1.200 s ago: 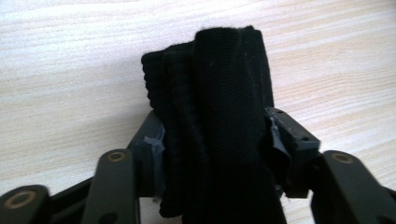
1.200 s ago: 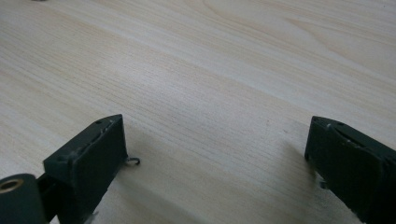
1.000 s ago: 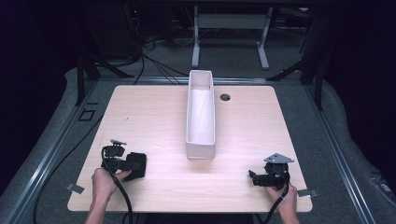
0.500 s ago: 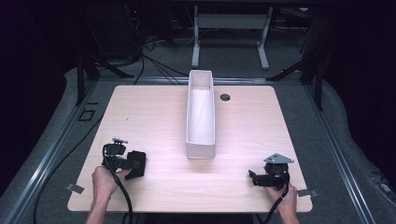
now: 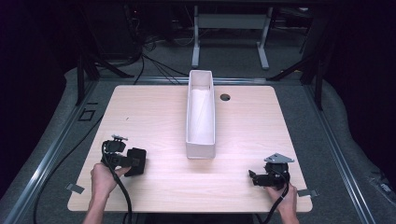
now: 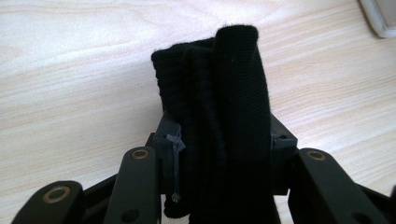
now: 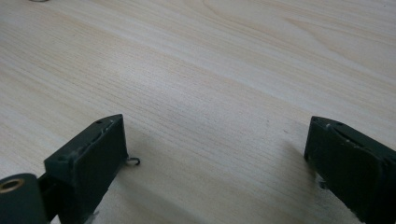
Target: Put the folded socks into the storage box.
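Light wood table (image 5: 154, 116) with rounded corners, dark floor and cables around it. Long narrow white bin (image 5: 201, 114) stands at table centre, running near to far, open top, inside looks bare as far as the high view shows. Small round dark hole (image 5: 225, 97) in the tabletop just right of the bin's far half.

Left gripper (image 5: 132, 160) sits at the near left of the table, held by the person's left hand (image 5: 103, 177), cable trailing off the near edge. Its jaws are clamped on a folded black knit cloth (image 6: 219, 116); in the left gripper view the cloth stands up between the two jaw pads, ribbed, folded over at the top, filling the gap completely. In the high view the cloth (image 5: 136, 160) is a dark block at the gripper tip, low at the table surface, well apart from the bin to its left; cannot tell if it touches the wood.

Right gripper (image 5: 254, 176) at the near right, held by the right hand (image 5: 285, 198), grey three-cornered plate on top, tip pointing left. Jaws spread wide apart, nothing between them; right gripper view (image 7: 217, 140) shows bare wood grain between the two pads, low over the table. A bin corner shows at the top right of the left gripper view (image 6: 380, 16)

Grey tape tabs (image 5: 74, 188) at the near left and near right table edges
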